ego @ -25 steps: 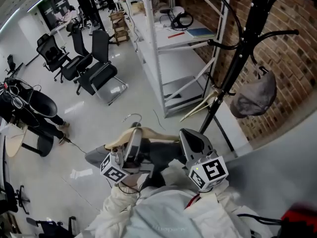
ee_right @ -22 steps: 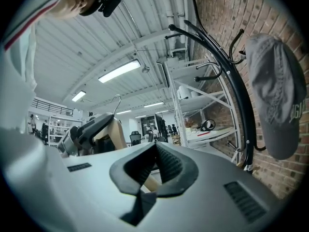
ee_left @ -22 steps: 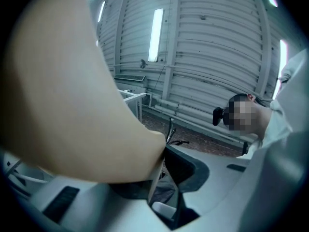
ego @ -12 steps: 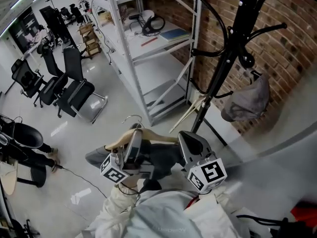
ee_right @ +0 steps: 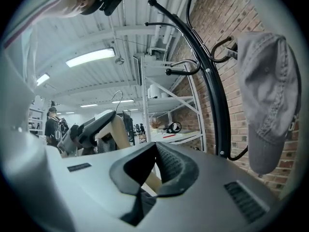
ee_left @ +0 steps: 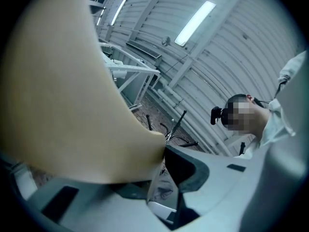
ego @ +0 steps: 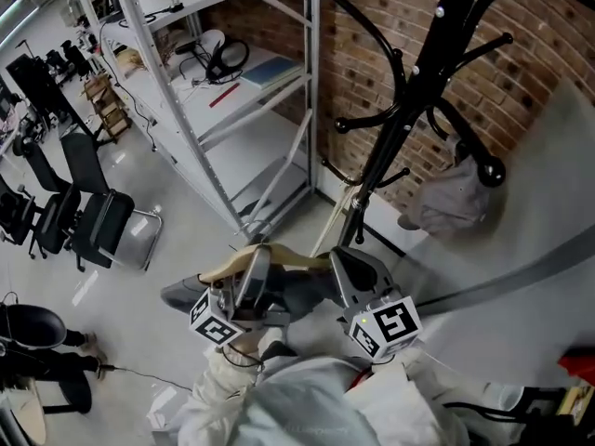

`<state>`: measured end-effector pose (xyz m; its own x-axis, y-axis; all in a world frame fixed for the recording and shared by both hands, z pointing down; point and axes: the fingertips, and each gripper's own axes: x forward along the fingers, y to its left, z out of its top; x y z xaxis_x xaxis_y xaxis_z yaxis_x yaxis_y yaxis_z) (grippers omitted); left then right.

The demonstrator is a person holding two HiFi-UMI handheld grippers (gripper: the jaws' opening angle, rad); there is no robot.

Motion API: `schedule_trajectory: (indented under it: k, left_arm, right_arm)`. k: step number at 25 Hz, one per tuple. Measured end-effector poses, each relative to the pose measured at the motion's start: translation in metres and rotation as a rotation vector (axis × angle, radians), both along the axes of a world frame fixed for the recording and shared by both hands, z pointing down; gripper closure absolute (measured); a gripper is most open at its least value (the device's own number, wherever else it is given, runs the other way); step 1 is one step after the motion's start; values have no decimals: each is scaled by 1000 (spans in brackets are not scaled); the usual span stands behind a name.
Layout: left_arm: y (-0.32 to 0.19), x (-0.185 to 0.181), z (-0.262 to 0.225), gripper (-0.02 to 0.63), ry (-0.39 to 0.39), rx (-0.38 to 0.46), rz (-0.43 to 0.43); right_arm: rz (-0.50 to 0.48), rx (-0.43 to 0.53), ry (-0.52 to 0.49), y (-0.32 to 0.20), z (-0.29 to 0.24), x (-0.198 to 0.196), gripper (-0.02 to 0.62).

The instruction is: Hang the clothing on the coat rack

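1. Task status: the clothing [ego: 307, 291] had not yet been hung. We found this grey garment draped on a wooden hanger [ego: 279, 256] and carried between the two grippers, close in front of the person. It was near the coat rack [ego: 409, 110], but no part of it touched the rack.
2. Left gripper [ego: 255, 260]: the fingers stood wide and were clamped on the hanger's left shoulder. The wood filled most of the left gripper view.
3. Right gripper [ego: 358, 268]: the fingers stood narrow. As far as the right gripper view allowed, they appeared to be closed on the hanger's other arm.
4. Remaining work, in our judgement: raise the hanger to a free arm of the rack, seat it there, and release both grips.
5. Rack condition: the black rack carried a grey cap [ego: 446, 203] on one lower arm. The curved upper arms were free.
6. Surface and room: no worktop was involved, and the rack stood on a pale, glossy floor [ego: 177, 203]. A brick wall [ego: 372, 45] lay behind it and a white shelving unit [ego: 232, 110] stood just beside it. Office chairs [ego: 102, 221] stood well apart, farther down the room.
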<state>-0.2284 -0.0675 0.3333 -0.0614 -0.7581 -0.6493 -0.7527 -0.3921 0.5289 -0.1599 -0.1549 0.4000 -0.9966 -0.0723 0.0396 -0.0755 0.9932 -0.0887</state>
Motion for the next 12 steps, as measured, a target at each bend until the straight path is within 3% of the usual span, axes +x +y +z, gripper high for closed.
schedule_trajectory:
  k: [12]
  left_arm:
    - [-32, -24, -3, 495, -16, 5, 269]
  right_arm:
    - [260, 9, 5, -13, -3, -11, 571]
